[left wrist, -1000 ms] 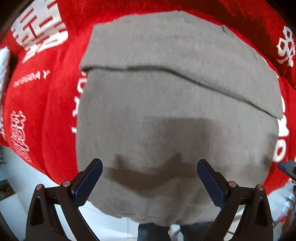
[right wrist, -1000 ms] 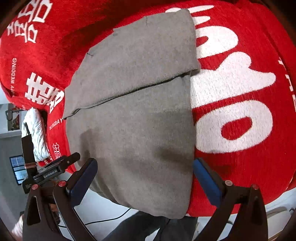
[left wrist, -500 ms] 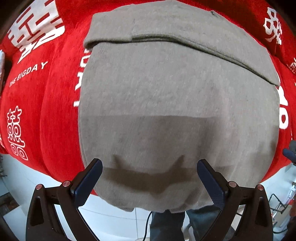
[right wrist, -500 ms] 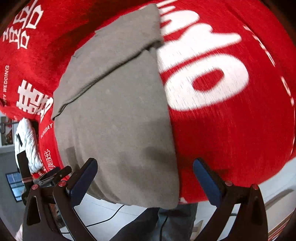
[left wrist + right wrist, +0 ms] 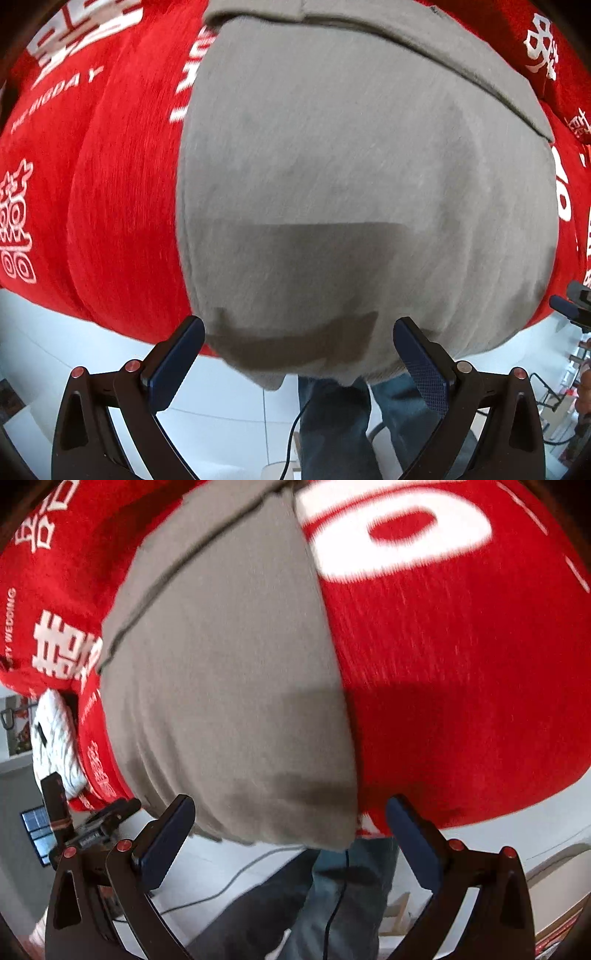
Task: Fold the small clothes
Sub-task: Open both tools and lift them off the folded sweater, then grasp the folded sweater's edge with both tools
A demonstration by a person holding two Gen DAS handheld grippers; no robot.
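On the table: a grey garment [image 5: 351,177] lies flat on a red cloth [image 5: 110,192] printed with white characters, its far part folded over in a band whose edge runs across the top of both views.
Near edge: the garment's near hem hangs just over the table's front edge, above the person's jeans [image 5: 332,421] and a thin cable.
Left claw [image 5: 299,354]: jaws wide apart, holding nothing, straddling the near hem; whether the pads touch the fabric is hard to tell, since the picture is smeared.
Right claw [image 5: 291,830]: jaws wide apart and empty, framing the garment's near right corner [image 5: 332,830] where grey meets red.
Change, left view: compared with half a second ago, the garment fills more of the frame, the fold band has slid up to the top edge, and the hem sits lower between the fingers.
Change, right view: the large white letter [image 5: 399,524] has moved up to the frame's top, and the corner now sits between the fingers.
Side detail: a white bundle [image 5: 55,746] lies past the cloth's left edge in the right view.
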